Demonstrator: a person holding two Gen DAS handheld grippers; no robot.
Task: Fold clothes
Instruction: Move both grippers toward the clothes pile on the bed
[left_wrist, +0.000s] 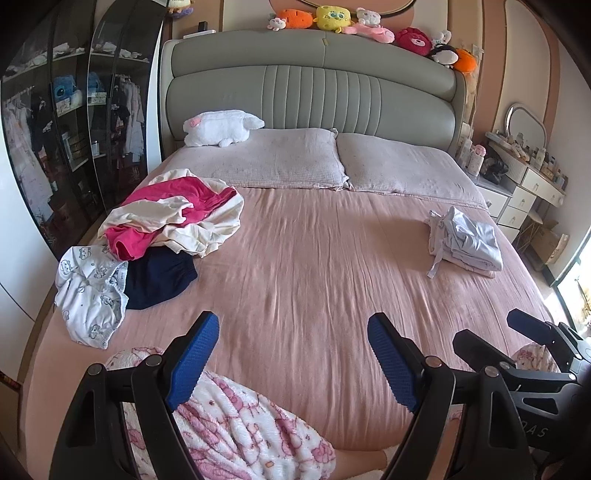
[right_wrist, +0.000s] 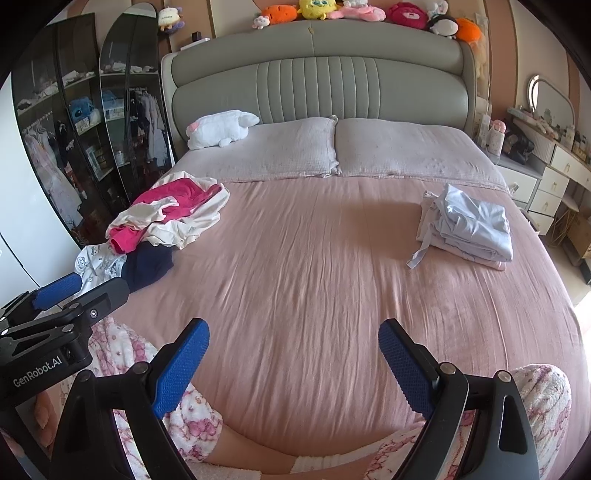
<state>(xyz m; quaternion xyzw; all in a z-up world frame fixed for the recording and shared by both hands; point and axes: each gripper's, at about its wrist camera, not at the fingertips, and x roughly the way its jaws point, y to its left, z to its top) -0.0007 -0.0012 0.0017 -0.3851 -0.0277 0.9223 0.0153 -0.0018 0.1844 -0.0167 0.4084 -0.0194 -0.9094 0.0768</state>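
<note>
Pink bed (left_wrist: 314, 258), 2 pillows (left_wrist: 332, 158), grey headboard (left_wrist: 314, 92)

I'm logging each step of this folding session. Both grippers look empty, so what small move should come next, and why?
Probably reach the left gripper toward the heap of unfolded clothes at the bed's left side, likely its top cream and magenta garment. Both grippers, right gripper too, are open and empty over bare pink bedsheet, while the folded pale blue stack already sits right.

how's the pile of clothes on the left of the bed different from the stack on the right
The left pile is loose and crumpled, while the right stack is folded flat. The left pile mixes pink, cream, navy and a printed white piece; the right stack is pale blue-white. The left pile sprawls wider. Both rest on the pink bedspread, untouched.
</note>
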